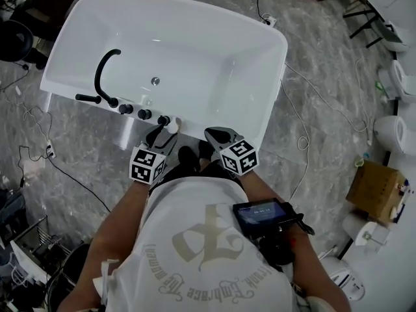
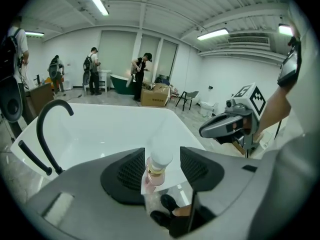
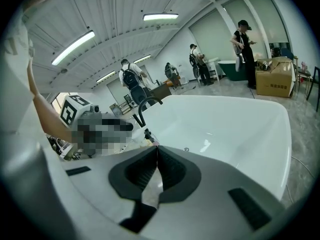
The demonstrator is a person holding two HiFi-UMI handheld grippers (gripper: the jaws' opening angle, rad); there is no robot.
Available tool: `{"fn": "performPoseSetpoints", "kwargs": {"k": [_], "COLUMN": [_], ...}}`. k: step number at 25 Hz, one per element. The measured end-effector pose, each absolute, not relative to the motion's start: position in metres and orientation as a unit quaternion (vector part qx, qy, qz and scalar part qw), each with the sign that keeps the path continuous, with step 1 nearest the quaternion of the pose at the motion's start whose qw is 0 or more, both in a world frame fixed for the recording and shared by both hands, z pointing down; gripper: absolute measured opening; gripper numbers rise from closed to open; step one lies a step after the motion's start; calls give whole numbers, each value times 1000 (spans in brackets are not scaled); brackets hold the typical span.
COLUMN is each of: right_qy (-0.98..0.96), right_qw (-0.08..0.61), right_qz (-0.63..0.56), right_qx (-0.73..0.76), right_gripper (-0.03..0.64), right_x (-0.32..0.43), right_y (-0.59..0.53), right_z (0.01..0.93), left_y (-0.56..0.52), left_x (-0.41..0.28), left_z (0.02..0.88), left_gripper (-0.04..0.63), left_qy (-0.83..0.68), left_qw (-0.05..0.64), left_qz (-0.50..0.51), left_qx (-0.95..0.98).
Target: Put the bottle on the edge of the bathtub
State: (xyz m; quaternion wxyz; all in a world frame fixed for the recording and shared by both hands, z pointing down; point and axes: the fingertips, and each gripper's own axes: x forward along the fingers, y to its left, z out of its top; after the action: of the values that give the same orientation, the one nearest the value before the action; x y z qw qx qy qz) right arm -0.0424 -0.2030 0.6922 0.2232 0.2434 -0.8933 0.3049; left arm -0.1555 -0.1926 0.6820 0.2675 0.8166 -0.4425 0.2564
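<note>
Left claw (image 2: pixel 163 154) open, bottle (image 2: pixel 156 176) between jaws

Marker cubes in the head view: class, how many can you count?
2. One marker cube rides on the left claw, the other on the right claw, both by the near edge of the bathtub. None seems hidden.

Low in the left gripper view, the base of the bottle (image 2: pixel 155 173) is hidden behind the body of the left claw (image 2: pixel 163 153). In the head view the bottle cannot be made out.
</note>
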Motion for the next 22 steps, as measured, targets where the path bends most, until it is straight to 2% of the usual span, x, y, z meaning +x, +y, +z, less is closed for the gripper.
{"fn": "performPoseSetpoints", "kwargs": {"k": [4, 14, 22], "right_qy": [-898, -907, -920], "right_qw": [221, 218, 196], "right_qz": [295, 270, 241], "right_qx": [241, 240, 238], "right_gripper": [6, 6, 6], "right_x": [-45, -51, -58], "right_y": [-205, -201, -201], "right_z": [685, 667, 632], "left_y": [-185, -164, -148], "left_x": [-164, -187, -202], "left_z": [671, 645, 619], "left_gripper": [201, 75, 31], "left_qy": [-460, -498, -521], "left_qw": [267, 260, 246], "left_qz": [237, 186, 144], "left_qx": [813, 806, 805]}}
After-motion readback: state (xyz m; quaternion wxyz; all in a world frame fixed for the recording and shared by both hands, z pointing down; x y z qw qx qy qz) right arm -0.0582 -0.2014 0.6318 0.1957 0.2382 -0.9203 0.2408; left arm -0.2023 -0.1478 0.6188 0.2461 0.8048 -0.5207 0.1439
